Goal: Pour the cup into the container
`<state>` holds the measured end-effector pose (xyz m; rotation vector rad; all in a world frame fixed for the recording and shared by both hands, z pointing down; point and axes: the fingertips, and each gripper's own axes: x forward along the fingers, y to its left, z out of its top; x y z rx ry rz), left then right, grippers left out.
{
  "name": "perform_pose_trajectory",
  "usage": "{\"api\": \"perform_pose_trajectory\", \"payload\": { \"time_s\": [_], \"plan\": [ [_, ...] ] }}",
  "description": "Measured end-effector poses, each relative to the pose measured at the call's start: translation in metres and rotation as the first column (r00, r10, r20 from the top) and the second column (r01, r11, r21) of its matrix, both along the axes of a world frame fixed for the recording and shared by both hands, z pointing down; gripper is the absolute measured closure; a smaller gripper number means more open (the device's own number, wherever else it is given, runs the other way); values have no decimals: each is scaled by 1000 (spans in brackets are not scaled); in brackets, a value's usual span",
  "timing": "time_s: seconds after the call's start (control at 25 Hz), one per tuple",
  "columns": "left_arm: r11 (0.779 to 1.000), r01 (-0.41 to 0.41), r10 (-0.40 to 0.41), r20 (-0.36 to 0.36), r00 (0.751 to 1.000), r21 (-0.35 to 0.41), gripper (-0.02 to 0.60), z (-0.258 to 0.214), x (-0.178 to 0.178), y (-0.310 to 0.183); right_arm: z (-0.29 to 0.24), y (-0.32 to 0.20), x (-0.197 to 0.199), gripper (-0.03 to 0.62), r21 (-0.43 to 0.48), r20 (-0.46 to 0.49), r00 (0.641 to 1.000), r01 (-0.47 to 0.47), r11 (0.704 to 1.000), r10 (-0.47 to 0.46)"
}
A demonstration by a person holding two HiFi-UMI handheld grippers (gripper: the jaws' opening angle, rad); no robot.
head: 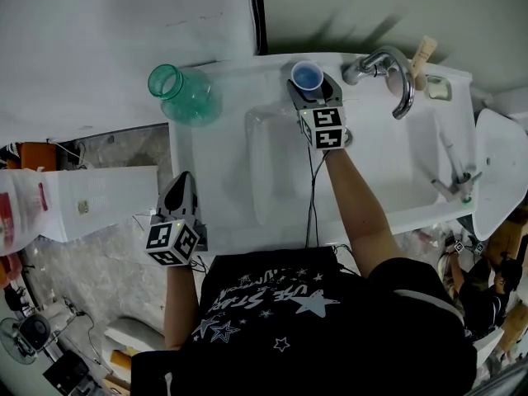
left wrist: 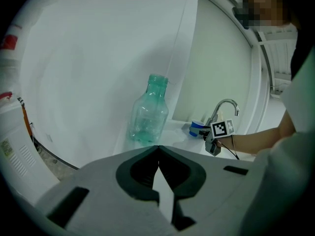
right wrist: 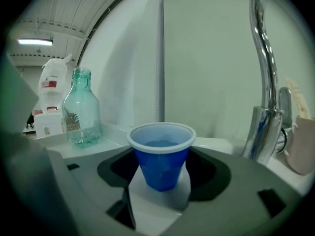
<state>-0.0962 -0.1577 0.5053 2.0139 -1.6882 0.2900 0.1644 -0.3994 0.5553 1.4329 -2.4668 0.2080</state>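
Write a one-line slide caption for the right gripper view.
Blue cup stands between the jaws of the right gripper; green bottle at left, tap at right.

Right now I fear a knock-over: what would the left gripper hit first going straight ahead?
Probably the green bottle, almost dead ahead on the white counter; depth is unclear, so the counter's edge could come first.

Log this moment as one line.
phase: pre-grasp | right gripper: jaws around blue cup, upright on sink ledge, no clear press | left gripper: shut, empty | green bottle: upright, untouched
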Motion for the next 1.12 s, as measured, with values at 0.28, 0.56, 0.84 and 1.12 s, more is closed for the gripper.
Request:
{"api": "perform_pose_trajectory", "payload": {
  "time_s": [0.28,0.56,0.84,1.12],
  "plan": [
    [1000,7,-7,6,1000,-7,571,0,-1,6,-1,2,1,313,-15,12,1000,-10,1000,10],
    [1000,-21,21,-7,1000,-12,571,3,-1,6,-4,5,9,315,-44,43,998,-42,998,44],
    [998,-52,53,-16,998,18,572,-4,-9,2,-21,12,16,315,-43,45,997,-68,997,70],
    [995,-83,85,-36,996,59,572,-15,-18,1,-49,27,17,315,-29,21,996,-80,996,81]
  ]
}}
